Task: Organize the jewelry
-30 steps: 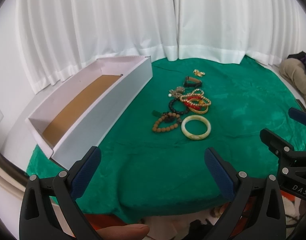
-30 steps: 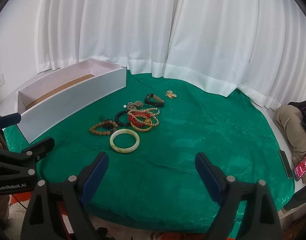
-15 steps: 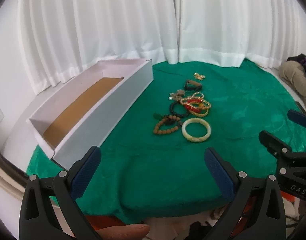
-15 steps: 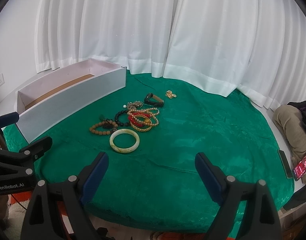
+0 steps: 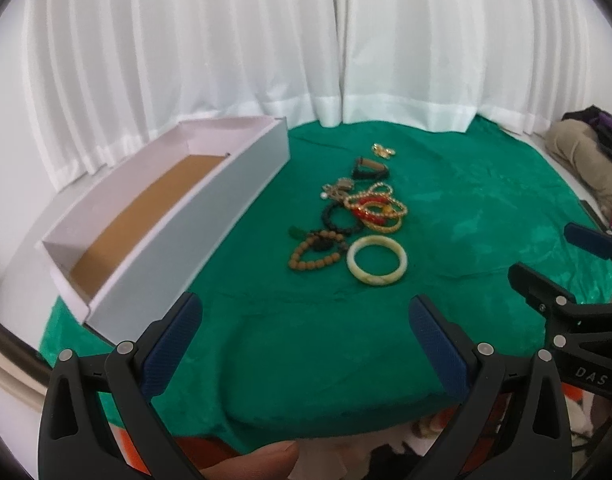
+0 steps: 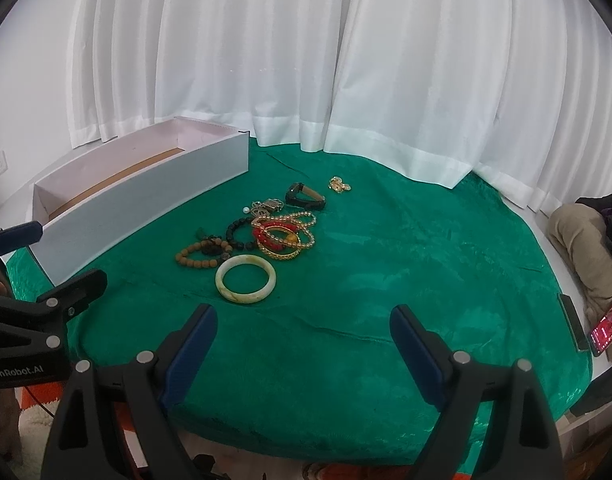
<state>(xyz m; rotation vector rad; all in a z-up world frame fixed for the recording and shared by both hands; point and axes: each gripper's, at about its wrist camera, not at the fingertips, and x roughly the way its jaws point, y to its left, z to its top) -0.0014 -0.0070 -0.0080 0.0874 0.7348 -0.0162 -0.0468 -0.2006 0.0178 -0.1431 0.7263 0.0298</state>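
Note:
A heap of jewelry lies mid-table on the green cloth [image 5: 466,220]: a pale jade bangle [image 5: 377,260] [image 6: 245,279] nearest me, a brown bead bracelet [image 5: 314,254] [image 6: 202,253], a black bead bracelet [image 6: 238,234], red and gold bangles [image 5: 376,210] [image 6: 284,236], a dark band [image 6: 305,196] and a small gold piece [image 6: 339,185] farthest back. A long white open box [image 5: 166,216] [image 6: 146,196] with a brown floor stands left of them. My left gripper [image 5: 306,322] and right gripper [image 6: 304,332] both hover open over the table's near edge, holding nothing.
White curtains [image 6: 306,60] hang behind the round table. A phone with a lit screen [image 6: 606,326] and a dark flat item [image 6: 572,322] lie at the right rim, by beige fabric [image 6: 586,248]. Each gripper appears at the other view's side.
The left wrist view has shifted slightly, so the box and jewelry sit a little lower in frame. Both grippers stay open and the jewelry has not moved.

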